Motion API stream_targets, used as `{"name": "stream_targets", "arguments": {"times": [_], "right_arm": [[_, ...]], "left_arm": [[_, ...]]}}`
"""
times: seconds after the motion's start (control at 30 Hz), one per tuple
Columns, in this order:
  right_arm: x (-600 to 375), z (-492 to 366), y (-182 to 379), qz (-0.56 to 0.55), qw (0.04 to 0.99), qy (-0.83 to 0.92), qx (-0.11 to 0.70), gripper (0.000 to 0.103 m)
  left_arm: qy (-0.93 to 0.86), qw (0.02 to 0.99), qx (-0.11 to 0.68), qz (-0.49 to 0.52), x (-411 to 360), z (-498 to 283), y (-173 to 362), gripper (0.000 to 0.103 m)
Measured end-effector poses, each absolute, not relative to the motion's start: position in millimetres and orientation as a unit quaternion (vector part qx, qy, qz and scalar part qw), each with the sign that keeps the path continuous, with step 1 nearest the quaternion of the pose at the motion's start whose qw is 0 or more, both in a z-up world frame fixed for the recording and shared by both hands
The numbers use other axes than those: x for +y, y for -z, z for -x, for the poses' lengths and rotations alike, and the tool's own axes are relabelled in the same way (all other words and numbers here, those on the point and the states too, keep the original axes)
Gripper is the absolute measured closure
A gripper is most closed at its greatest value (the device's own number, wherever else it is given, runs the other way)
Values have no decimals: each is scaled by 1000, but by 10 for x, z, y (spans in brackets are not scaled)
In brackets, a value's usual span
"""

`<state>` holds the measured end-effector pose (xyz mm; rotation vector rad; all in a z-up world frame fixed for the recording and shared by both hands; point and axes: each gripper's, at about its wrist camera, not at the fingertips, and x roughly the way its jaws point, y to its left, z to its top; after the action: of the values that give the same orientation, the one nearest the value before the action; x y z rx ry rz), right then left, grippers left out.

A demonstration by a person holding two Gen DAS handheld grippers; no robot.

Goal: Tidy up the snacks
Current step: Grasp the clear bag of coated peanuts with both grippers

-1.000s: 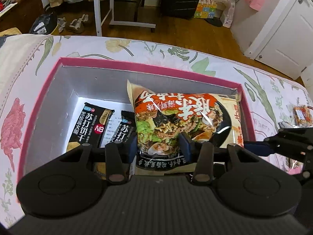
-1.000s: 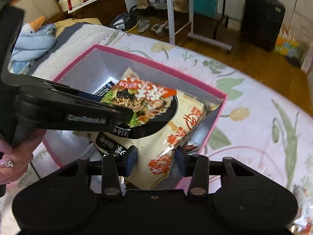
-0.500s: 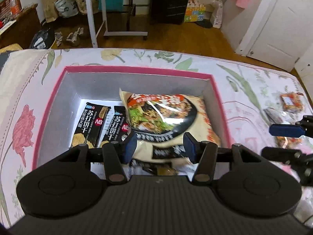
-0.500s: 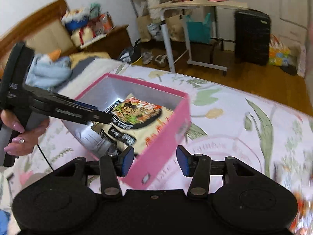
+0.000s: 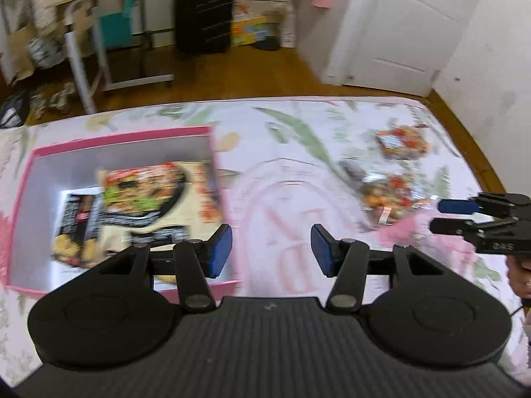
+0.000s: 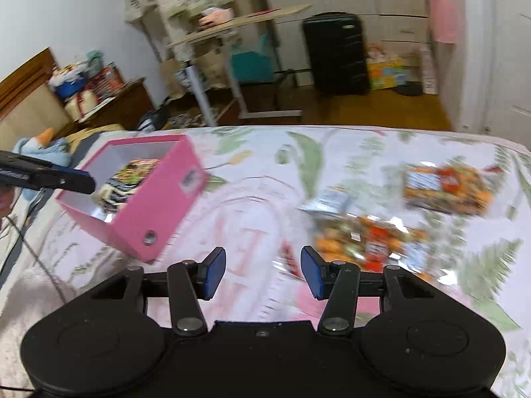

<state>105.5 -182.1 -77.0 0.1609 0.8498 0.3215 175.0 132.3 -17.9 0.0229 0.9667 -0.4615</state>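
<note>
A pink box sits on the floral bedspread and holds a noodle packet and dark biscuit packs. Two orange snack bags lie to its right, one nearer and one farther. My left gripper is open and empty, above the bedspread just right of the box. My right gripper is open and empty, just left of the nearer bag. It also shows at the right edge of the left wrist view.
The bed's far edge drops to a wooden floor. Beyond stand a rolling table, a black suitcase and a white door. A blue plush toy lies left of the box.
Both grippers have swung right, away from the box toward the loose snack bags. The noodle packet, held over the box one second ago, now lies inside it, released.
</note>
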Motion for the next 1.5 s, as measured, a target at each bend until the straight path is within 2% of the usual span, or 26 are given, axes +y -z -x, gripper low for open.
{"name": "stream_targets", "arguments": {"times": [0.47, 0.83, 1.0, 1.17, 1.37, 1.4, 1.47, 1.5], "right_arm": [[-2856, -1199, 1309, -98, 905, -50, 410, 34], [-3535, -1600, 1856, -217, 879, -16, 424, 33], [-3491, -1761, 1966, -245, 868, -74, 426, 32], [-3225, -1841, 1964, -183, 876, -92, 437, 32], [-3218, -1849, 1976, -178, 875, -96, 439, 31], [-3188, -1855, 1967, -173, 874, -96, 443, 32], [-3142, -1848, 1944, -158, 872, -106, 452, 46], [-3125, -1829, 1932, -151, 871, -109, 454, 48]], "left_arm": [[293, 818, 495, 12, 82, -1906, 860, 51], [267, 818, 509, 41, -430, -2280, 1572, 51], [263, 803, 528, 84, -596, -2408, 1687, 52], [256, 819, 509, 68, -714, -2379, 1806, 51], [262, 796, 530, 129, -638, -2409, 1918, 50], [266, 794, 532, 127, -657, -2400, 1916, 52], [277, 793, 531, 109, -732, -2352, 1884, 59], [280, 796, 527, 96, -771, -2319, 1863, 59]]}}
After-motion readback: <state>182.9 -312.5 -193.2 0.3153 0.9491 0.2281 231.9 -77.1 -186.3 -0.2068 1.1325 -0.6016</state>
